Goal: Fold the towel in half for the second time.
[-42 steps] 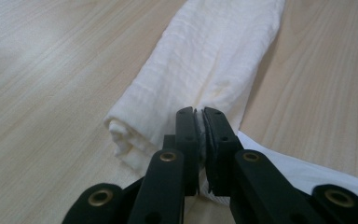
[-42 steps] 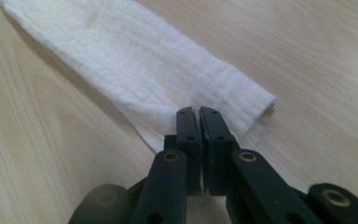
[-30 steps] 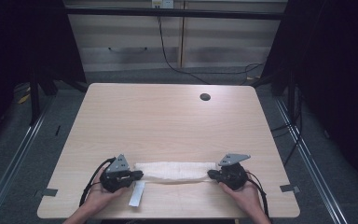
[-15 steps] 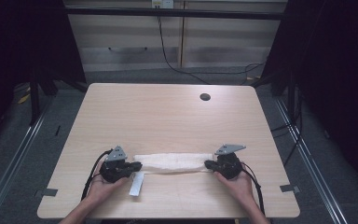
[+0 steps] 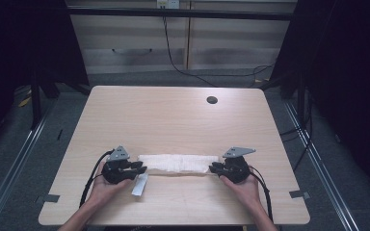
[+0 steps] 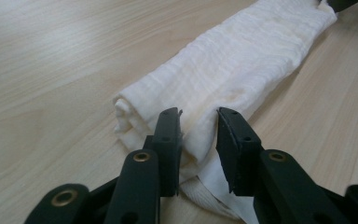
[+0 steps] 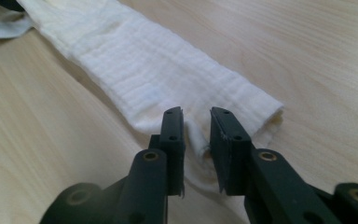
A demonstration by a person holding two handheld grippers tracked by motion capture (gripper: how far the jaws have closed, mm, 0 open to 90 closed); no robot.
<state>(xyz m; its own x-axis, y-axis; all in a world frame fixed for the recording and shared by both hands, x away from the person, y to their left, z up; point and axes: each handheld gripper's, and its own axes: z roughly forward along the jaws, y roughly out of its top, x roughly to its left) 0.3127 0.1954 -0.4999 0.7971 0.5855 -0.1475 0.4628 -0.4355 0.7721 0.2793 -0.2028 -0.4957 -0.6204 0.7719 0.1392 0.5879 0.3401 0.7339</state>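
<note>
A white cloth (image 5: pixel 178 163), folded into a long narrow band, lies across the near part of the wooden table (image 5: pixel 173 120). My left gripper (image 5: pixel 142 168) is at its left end and my right gripper (image 5: pixel 213 168) is at its right end, each held by a hand. In the left gripper view the gripper (image 6: pixel 199 119) has a thick fold of the cloth (image 6: pixel 242 60) pinched between its jaws. In the right gripper view the gripper (image 7: pixel 196 114) holds a puckered edge of the cloth (image 7: pixel 144 60). A flat white strip (image 5: pixel 139 184) trails from the left end toward the person.
A dark round grommet (image 5: pixel 212 100) sits in the table's far right part. Bare wood stretches beyond the cloth. A cabinet with a handle (image 5: pixel 130 50) and hanging cables stands behind the table. The front edge is close behind both hands.
Both grippers and the cloth between them have shifted away from the person, toward the table's middle. The cloth stays stretched between them.
</note>
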